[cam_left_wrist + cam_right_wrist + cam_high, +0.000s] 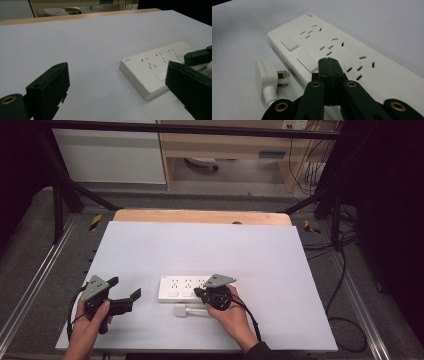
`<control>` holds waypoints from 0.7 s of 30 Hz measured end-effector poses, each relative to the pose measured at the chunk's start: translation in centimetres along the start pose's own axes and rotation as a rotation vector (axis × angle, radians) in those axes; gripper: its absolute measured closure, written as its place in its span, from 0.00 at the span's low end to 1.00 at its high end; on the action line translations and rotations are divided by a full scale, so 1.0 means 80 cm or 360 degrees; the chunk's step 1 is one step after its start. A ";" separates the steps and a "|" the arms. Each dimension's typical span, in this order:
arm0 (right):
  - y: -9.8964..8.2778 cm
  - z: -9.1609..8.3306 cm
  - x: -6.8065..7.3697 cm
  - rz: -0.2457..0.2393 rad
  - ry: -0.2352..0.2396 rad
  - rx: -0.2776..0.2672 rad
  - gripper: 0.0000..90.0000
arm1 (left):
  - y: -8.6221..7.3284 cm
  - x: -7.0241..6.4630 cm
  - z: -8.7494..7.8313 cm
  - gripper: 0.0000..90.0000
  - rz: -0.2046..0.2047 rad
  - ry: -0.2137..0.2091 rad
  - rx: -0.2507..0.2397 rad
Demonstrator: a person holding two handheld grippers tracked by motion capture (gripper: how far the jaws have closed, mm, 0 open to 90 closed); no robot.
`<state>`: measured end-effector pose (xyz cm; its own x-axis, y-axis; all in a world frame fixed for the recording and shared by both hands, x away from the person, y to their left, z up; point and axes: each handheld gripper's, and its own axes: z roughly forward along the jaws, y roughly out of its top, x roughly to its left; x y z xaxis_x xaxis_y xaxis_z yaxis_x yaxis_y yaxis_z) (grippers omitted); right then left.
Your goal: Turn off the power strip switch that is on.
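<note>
A white power strip [182, 287] with several sockets and two switches lies flat on the white table top [200, 245]. A white plug [181, 311] on its cable lies just in front of the strip. My right gripper [198, 293] is shut with nothing between its jaws, its tip over the strip's near edge by the switches. The right gripper view has the shut tip [328, 61] above the strip [342, 47], with the plug [265, 72] to its left. My left gripper [124, 288] stands open left of the strip, holding nothing. Past its open jaws lies the strip [152, 72].
A wooden edge [200, 216] runs along the table's far side. Black frame bars and cables [340, 285] surround the table on the floor. The white surface stretches wide behind the strip and to its right.
</note>
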<state>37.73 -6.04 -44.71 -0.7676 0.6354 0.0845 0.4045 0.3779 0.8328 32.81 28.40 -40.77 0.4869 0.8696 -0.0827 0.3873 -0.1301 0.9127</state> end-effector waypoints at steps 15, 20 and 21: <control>0.000 -0.001 -0.001 0.0009 0.0007 0.0001 1.00 | 0.000 0.000 0.000 0.06 -0.0002 0.0001 -0.0004; 0.001 -0.002 -0.001 0.0007 0.0007 -0.0005 1.00 | 0.000 0.000 0.000 0.06 0.0008 0.0009 -0.0005; 0.002 -0.002 -0.001 0.0007 0.0005 -0.0009 1.00 | 0.000 0.000 0.000 0.06 0.0007 0.0009 -0.0005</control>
<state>37.77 -6.17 -44.52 -0.7673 0.6350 0.0896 0.4048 0.3713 0.8356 32.81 28.38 -40.75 0.4842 0.8716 -0.0767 0.3828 -0.1322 0.9143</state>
